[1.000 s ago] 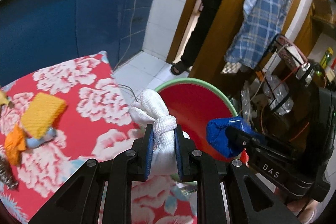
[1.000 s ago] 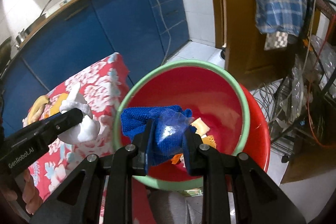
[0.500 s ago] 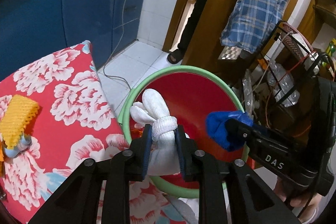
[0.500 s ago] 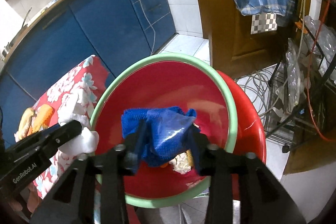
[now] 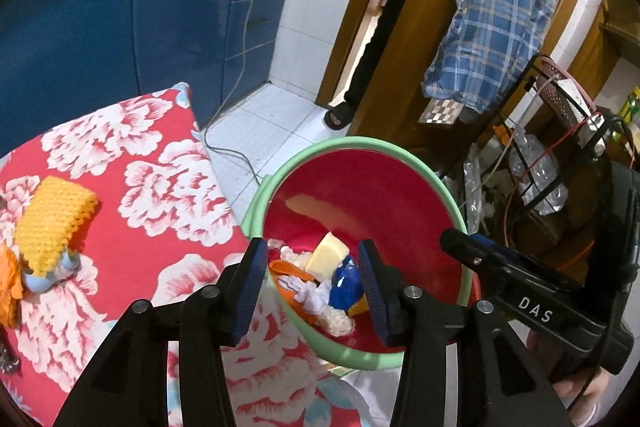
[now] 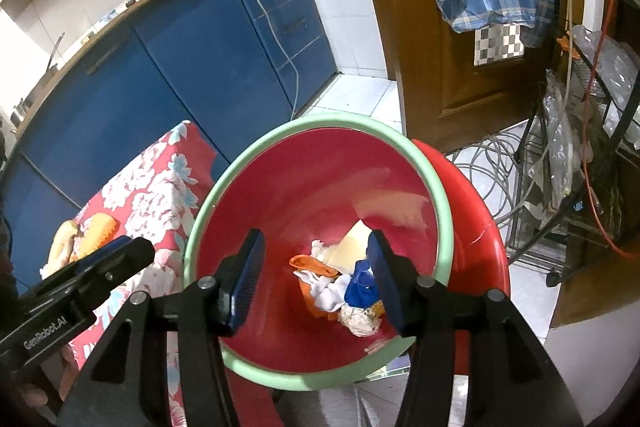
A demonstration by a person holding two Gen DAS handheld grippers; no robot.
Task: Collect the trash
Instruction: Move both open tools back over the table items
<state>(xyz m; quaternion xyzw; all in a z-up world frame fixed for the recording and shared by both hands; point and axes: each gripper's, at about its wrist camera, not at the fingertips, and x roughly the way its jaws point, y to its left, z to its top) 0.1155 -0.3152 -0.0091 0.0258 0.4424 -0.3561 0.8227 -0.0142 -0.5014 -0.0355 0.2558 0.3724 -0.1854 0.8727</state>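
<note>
Both grippers hang over the bin [image 6: 316, 163] with their jaws apart and nothing between the pads; each has just been opening, and the white knotted rag [image 6: 330, 291] and the blue cloth [image 6: 362, 287] now lie at the bottom of the bin, straight ahead of and below the right gripper [image 6: 316, 283], among an orange scrap [image 6: 312, 263] and a pale yellow piece [image 6: 354, 245]; the left gripper [image 5: 312, 277] looks down on the same heap from just inside the bin's near rim.

What is left to collect lies the other way; on the flowered cloth [image 5: 168, 187], well off to the left of the left gripper and a little further ahead, sits a yellow foam net [image 5: 52, 223] resting on a small pale-blue thing [image 5: 44, 275], with something orange [image 5: 8, 279] touching it at the picture's edge; the net's long axis runs roughly away from the tool, tilted towards the left.

By my reading the left hand is plainly the nearer one; the right gripper would have to cross over the bin and past its partner; the next reach calls for a swing leftward and down onto the cloth, jaws set across the net's narrow side.
</note>
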